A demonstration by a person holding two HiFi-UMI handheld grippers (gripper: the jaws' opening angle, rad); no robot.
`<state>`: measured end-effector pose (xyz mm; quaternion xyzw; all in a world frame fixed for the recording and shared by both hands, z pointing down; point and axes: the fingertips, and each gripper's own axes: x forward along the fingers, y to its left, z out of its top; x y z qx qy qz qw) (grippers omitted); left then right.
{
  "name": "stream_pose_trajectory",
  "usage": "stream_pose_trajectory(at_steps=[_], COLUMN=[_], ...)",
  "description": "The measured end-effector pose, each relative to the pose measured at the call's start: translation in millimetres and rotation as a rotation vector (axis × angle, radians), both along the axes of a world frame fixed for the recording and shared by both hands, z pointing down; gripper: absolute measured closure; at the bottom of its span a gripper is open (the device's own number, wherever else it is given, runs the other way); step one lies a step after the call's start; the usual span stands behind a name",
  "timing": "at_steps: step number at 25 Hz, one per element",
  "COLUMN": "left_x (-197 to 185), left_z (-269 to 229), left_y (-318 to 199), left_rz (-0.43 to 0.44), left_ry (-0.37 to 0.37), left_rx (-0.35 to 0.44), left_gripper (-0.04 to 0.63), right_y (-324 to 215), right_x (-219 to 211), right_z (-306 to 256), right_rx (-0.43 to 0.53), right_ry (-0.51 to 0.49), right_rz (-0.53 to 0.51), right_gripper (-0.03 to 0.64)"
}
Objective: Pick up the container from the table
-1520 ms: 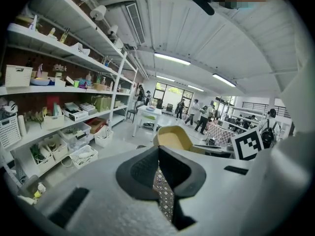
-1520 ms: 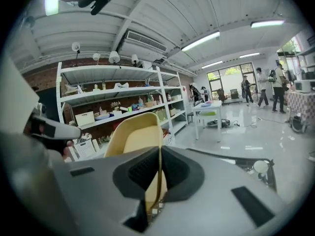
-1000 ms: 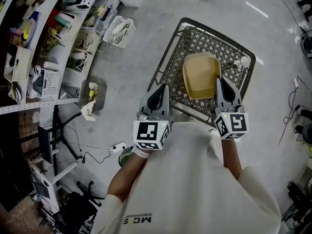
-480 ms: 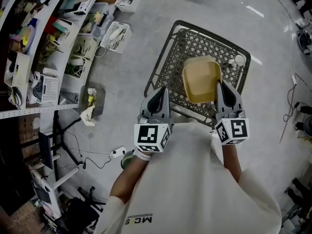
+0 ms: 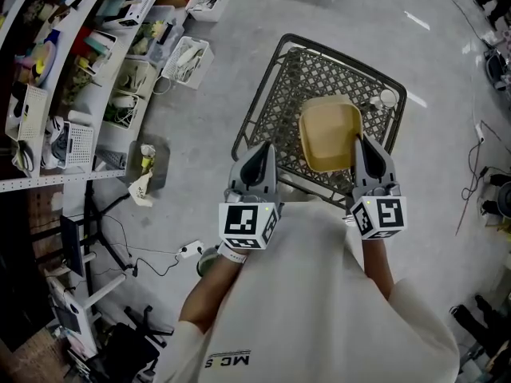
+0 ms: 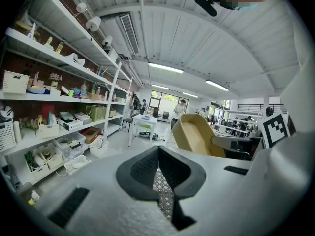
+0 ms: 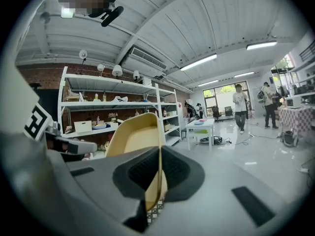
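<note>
Over the metal mesh table (image 5: 319,66), out around 2 o'clock in the head view, the tan container (image 5: 327,134) has its side wall pinched between the jaws of the right gripper (image 5: 364,144), which bites in at the container's 4 o'clock edge. Off at its 8 o'clock and not touching it, the left gripper (image 5: 266,148) has its jaws pressed together on nothing. Compared with a second ago both grippers sit pretty much where they were, but the container's now a bit closer to the little white round thing (image 5: 387,96) at the table's corner.
</note>
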<state>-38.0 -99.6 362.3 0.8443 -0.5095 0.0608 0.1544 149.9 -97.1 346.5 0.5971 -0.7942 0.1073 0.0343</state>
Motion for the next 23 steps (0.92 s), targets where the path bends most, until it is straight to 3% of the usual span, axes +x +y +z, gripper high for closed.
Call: stream_pose_trajectory(at_steps=[23], left_x=[9.9], left_z=[-2.1], left_y=[0.2], left_rz=[0.021], left_ry=[-0.024], left_rx=[-0.006], left_gripper=[0.572], right_y=[4.1], right_x=[10.5], right_z=[6.4], right_rx=[-0.012], right_ry=[-0.021], right_rz=[0.028], right_gripper=[0.591])
